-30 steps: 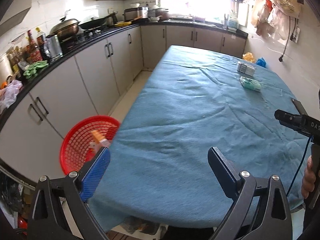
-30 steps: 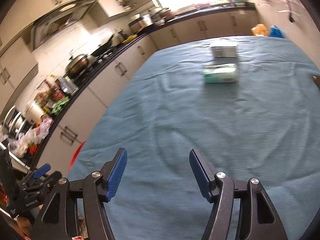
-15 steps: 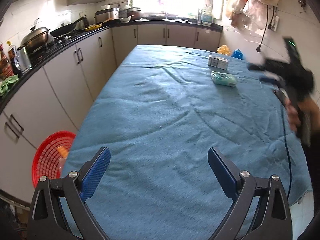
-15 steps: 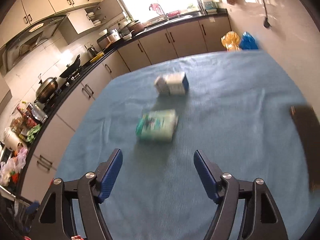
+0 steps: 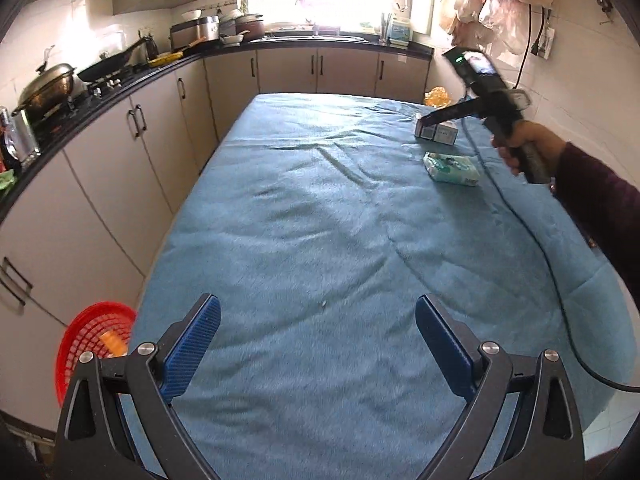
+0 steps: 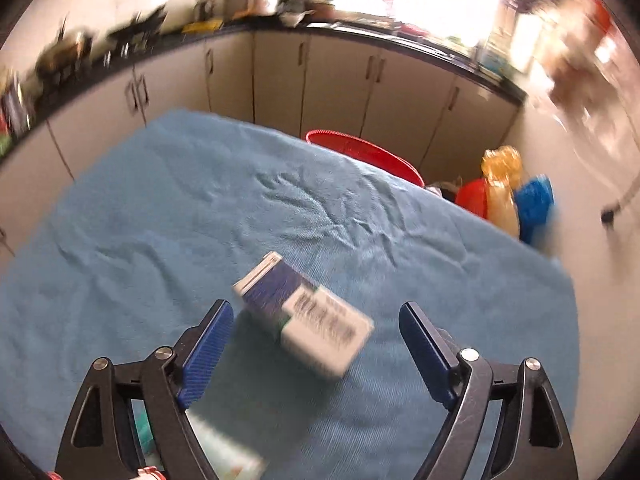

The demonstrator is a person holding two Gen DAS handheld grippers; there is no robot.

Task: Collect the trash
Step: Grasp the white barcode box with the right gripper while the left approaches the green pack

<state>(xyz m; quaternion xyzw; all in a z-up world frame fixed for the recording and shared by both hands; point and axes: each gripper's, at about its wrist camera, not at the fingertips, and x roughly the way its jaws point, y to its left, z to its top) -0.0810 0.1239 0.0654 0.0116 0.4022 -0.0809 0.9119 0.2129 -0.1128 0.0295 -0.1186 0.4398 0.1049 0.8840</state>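
A blue and white carton box (image 6: 306, 314) lies on the blue tablecloth between the open fingers of my right gripper (image 6: 316, 332), not touched; it also shows in the left wrist view (image 5: 438, 133), far right. A green and white tissue pack (image 5: 452, 168) lies just nearer; its corner shows under the right gripper (image 6: 224, 456). My left gripper (image 5: 318, 338) is open and empty over the near end of the table. A red mesh basket (image 5: 94, 344) with an orange item stands on the floor at the left. The right gripper's body hovers over the box in the left wrist view (image 5: 486, 92).
A second red basket (image 6: 360, 152) stands beyond the table's far edge. Yellow, blue and red bags (image 6: 508, 196) lie in the corner by the wall. Cabinets and a cluttered counter (image 5: 120, 80) run along the left. A black cable (image 5: 532, 240) trails across the tablecloth.
My right gripper has moved forward past the tissue pack and now has the carton box between its open fingers. The left gripper has swung slightly; the basket sits lower left.
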